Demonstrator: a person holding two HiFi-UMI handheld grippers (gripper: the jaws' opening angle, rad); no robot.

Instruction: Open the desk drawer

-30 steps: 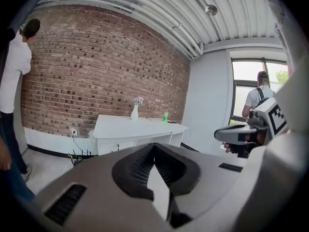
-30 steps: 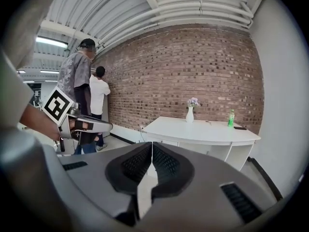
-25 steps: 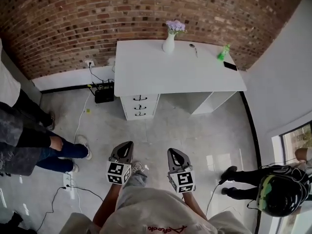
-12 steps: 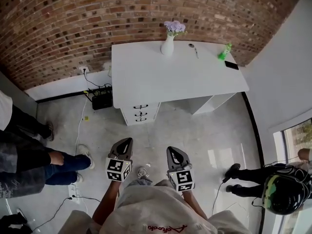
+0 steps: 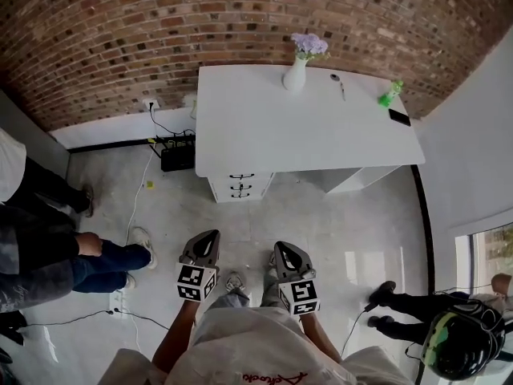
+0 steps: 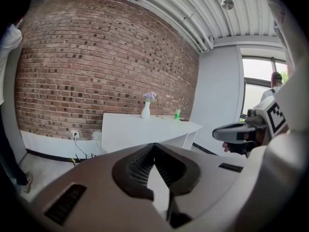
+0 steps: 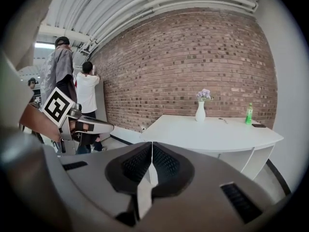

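A white desk (image 5: 304, 127) stands against the brick wall. Its drawer stack (image 5: 240, 187) sits under the left end, with three small black handles, all drawers closed. My left gripper (image 5: 204, 243) and right gripper (image 5: 287, 251) are held side by side over the floor, well short of the desk and pointing toward it. Both are shut with nothing between the jaws. In the left gripper view the tips (image 6: 154, 144) meet in front of the desk (image 6: 145, 129). The right gripper view shows the same at its tips (image 7: 152, 143), the desk (image 7: 217, 132) beyond.
On the desk stand a white vase with flowers (image 5: 295, 74), a green bottle (image 5: 390, 95) and a dark phone (image 5: 398, 117). A black box with cables (image 5: 177, 157) lies by the wall. People stand at the left (image 5: 48, 239) and lower right (image 5: 449, 339).
The view has advanced toward the desk, which now sits a little further right. Both grippers keep the same shut pose side by side.
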